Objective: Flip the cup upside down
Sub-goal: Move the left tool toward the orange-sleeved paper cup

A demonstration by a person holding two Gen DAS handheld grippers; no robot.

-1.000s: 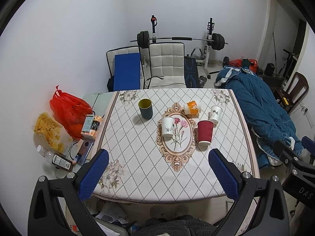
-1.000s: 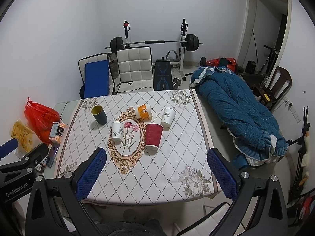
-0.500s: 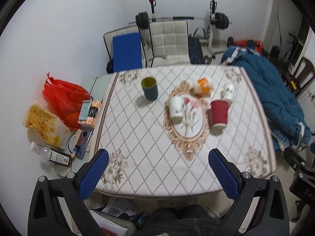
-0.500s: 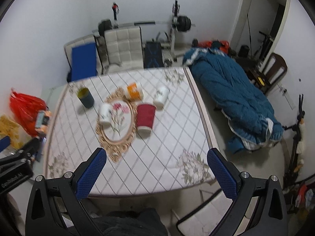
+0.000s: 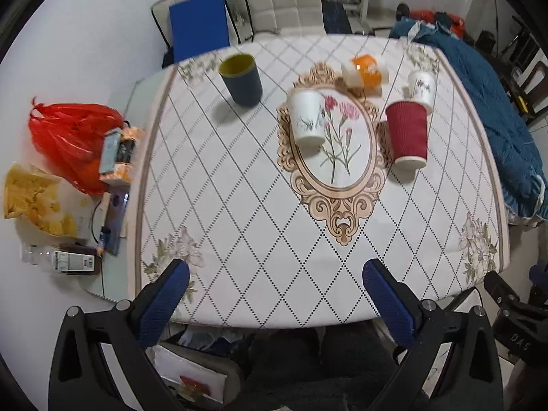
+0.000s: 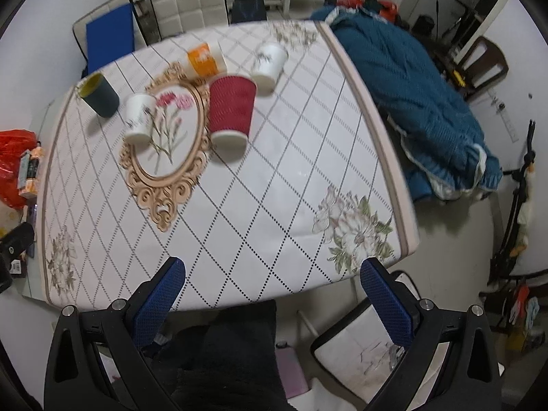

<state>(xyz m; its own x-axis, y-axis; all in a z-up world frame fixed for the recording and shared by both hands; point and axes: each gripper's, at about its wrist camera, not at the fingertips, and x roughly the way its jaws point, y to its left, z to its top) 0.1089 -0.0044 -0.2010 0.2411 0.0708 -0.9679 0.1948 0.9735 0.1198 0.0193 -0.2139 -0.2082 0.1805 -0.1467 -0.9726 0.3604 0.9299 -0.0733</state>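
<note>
Several cups stand on the patterned tablecloth [image 5: 239, 226]. A dark blue cup [image 5: 241, 78] with a yellow inside stands upright at the far left, and it also shows in the right wrist view [image 6: 98, 95]. A white floral cup [image 5: 307, 118], a red ribbed cup [image 5: 407, 133] and a second white cup [image 5: 422, 89] stand upside down. An orange cup [image 5: 364, 70] lies on its side. My left gripper [image 5: 275, 279] and right gripper [image 6: 272, 275] are open and empty, above the table's near edge, far from the cups.
A red bag [image 5: 68, 137], snacks [image 5: 34, 202] and a bottle [image 5: 65, 260] lie on the glass side table at the left. Chairs [image 5: 287, 0] stand behind the table. A blue quilt [image 6: 418, 99] lies to the right. A chair seat [image 6: 356, 346] is below the right gripper.
Both grippers have moved forward and tilted down towards the table, so the cups look larger. Both stay open and empty. The cups have not moved.
</note>
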